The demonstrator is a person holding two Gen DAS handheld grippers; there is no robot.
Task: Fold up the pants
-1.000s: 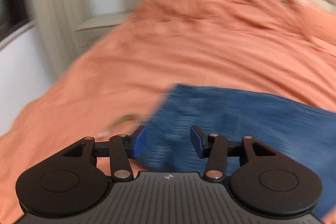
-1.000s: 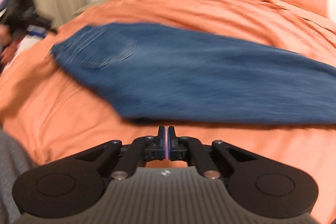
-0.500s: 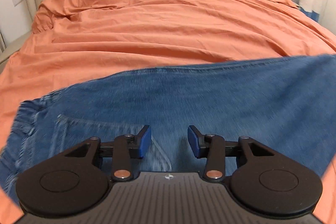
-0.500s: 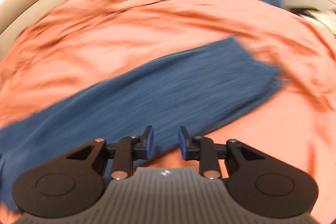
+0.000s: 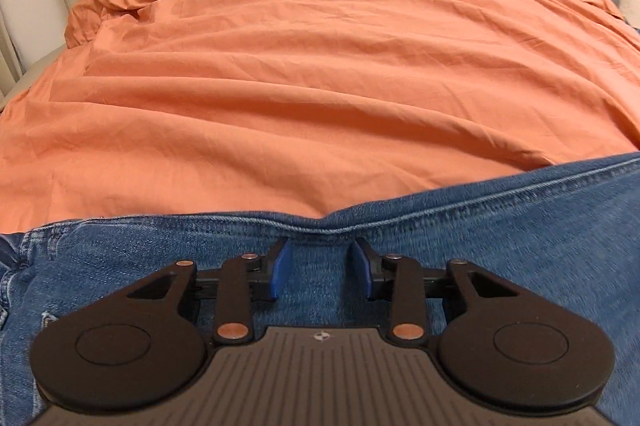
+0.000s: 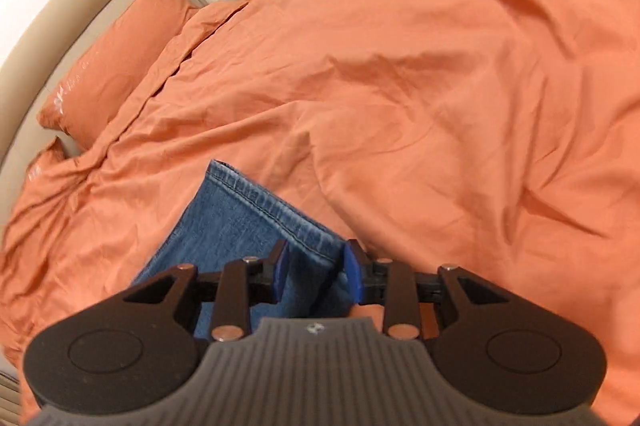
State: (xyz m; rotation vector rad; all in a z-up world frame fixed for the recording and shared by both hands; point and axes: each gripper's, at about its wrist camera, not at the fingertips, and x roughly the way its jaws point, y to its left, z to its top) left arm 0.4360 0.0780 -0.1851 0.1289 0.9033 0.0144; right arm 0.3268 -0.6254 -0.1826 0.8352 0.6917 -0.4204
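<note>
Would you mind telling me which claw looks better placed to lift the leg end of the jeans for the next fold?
Right, probably. The right claw straddles the hem corner of the jeans, its jaws opening. The left claw is over the seam edge mid-garment, jaws closing.

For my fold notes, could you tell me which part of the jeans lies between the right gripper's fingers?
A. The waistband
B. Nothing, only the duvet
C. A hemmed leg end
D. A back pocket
C: in the right wrist view the jeans end in a stitched hem, whose corner sits between the opening jaws of the right gripper.
</note>
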